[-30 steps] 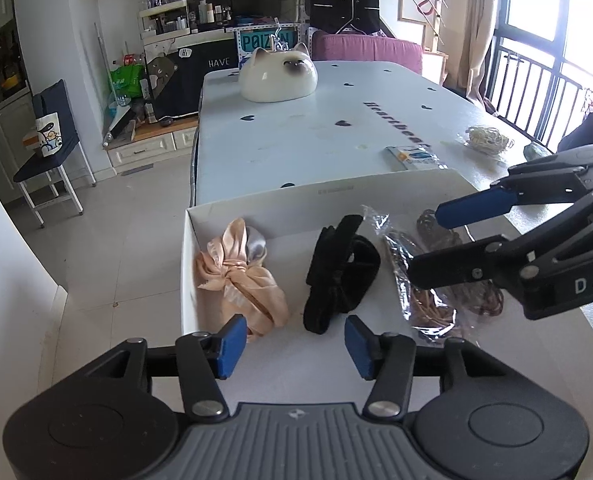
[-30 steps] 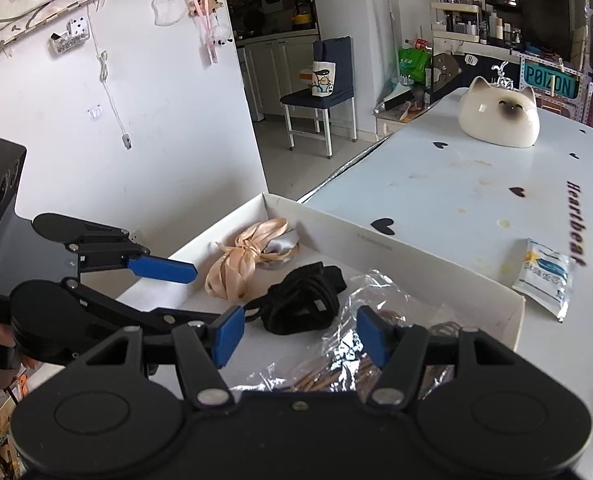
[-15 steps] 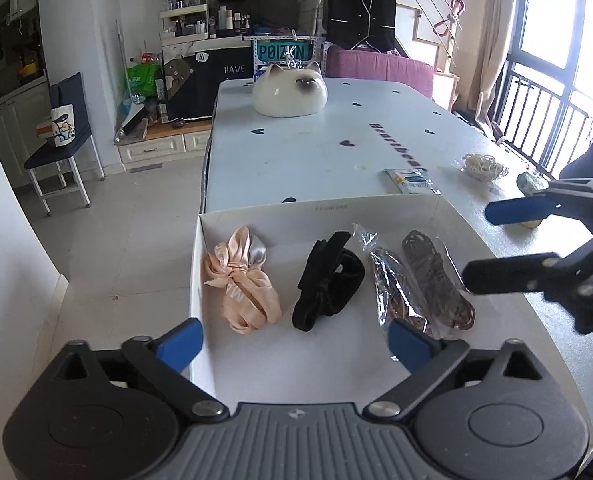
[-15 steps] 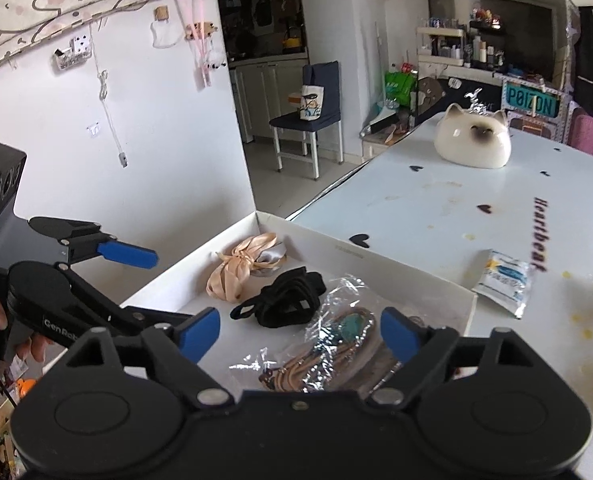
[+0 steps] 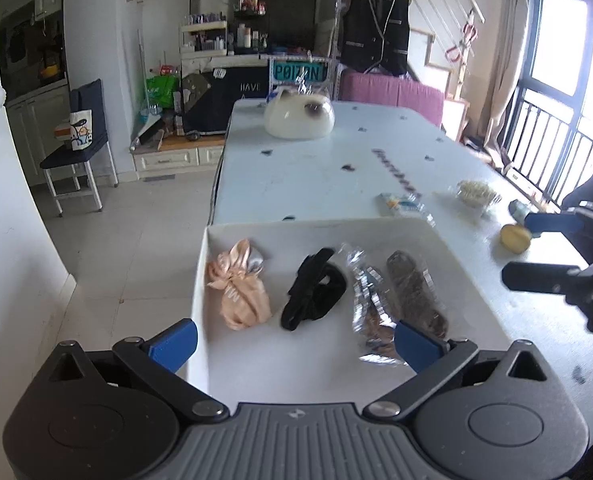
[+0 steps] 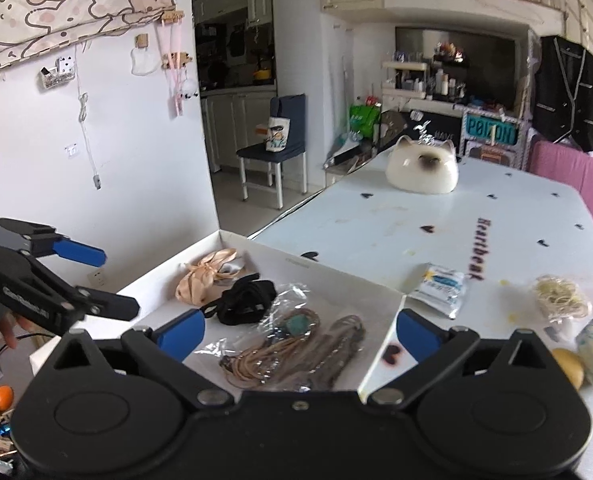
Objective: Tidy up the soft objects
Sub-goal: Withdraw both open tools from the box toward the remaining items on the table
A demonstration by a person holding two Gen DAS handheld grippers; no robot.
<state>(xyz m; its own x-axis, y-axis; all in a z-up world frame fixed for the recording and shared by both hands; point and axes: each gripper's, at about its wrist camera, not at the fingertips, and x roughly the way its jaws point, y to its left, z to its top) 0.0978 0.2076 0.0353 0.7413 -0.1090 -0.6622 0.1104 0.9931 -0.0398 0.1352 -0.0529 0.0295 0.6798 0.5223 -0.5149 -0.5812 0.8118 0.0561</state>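
Observation:
A white tray point(image 5: 320, 228) at the table's near end holds a peach satin scrunchie point(image 5: 238, 290), a black hair tie point(image 5: 312, 294) and brown cords in clear bags point(image 5: 396, 304). The same tray point(image 6: 328, 270) shows in the right wrist view with the scrunchie point(image 6: 204, 276), black tie point(image 6: 248, 300) and bagged cords point(image 6: 296, 348). My left gripper point(image 5: 292, 342) is open and empty, above the tray's near edge. My right gripper point(image 6: 298, 332) is open and empty, above the tray's right side.
On the table outside the tray lie a small white sachet point(image 6: 438, 288), a pile of rubber bands point(image 6: 560, 296), a yellow round object point(image 6: 568, 364) and a cat-shaped ceramic point(image 6: 422, 170) at the far end. A chair point(image 5: 76, 152) stands on the floor to the left.
Both grippers have opened wide and drawn back and up from the tray. The objects in the tray lie as before.

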